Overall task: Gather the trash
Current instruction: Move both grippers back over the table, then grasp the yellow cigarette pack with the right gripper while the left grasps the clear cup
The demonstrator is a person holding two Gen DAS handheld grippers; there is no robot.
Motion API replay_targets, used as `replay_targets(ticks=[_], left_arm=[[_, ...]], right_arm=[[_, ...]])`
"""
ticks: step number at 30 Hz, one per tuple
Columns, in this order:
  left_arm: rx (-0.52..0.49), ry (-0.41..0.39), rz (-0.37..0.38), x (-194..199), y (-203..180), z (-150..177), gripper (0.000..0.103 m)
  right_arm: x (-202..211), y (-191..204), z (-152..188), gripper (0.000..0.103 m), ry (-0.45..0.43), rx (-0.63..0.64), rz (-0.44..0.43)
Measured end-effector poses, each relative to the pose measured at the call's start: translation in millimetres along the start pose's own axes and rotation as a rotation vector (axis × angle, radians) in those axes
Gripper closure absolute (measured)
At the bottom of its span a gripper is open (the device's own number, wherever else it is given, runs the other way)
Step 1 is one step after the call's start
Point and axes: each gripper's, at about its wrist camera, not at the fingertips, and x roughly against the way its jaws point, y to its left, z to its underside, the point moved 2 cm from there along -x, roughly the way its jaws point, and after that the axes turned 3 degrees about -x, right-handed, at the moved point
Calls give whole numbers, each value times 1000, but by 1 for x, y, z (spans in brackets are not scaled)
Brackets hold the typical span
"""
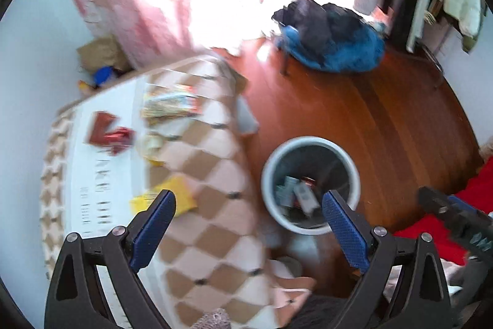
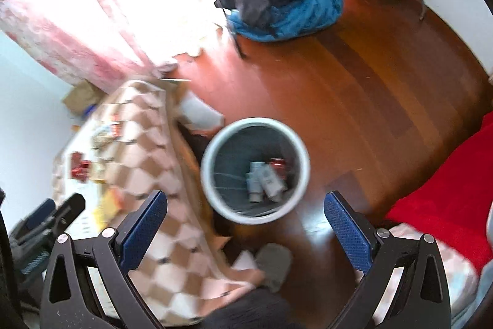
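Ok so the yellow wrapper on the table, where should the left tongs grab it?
Take the yellow wrapper by its near edge with the open left tongs, coming down from above. It lies flat on the table, so only an edge gives the fingers purchase.

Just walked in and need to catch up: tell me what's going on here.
A person is collecting trash with two handheld grippers. Both the left gripper and the right gripper are open and empty. The round white wastebasket on the wooden floor already holds a few packages. More wrappers, including a yellow packet and a red packet, lie on the checkered-cloth table.
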Motion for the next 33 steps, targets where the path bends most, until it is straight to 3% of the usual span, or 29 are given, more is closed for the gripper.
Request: replay_targets(ticks=[4, 10, 18, 23, 29, 31, 33], left_arm=[[53, -19, -76, 18, 64, 30, 6], [215, 95, -213, -10, 192, 100, 6], [378, 261, -309, -74, 308, 174, 6], [443, 286, -300, -93, 342, 190, 6], [460, 291, -282, -100, 351, 199, 6], [460, 291, -277, -99, 353, 201, 6], [463, 287, -272, -99, 354, 202, 6]], right_arm=[[-7, 50, 29, 0, 75, 23, -81], [-70, 145, 81, 0, 225, 42, -161], [-168, 228, 108, 1, 304, -25, -73], [-212, 263, 101, 0, 285, -39, 30], [-232, 318, 111, 7, 236, 191, 183], [-234, 329, 119, 18, 199, 288, 239], [-232, 336, 126, 28, 165, 362, 230]])
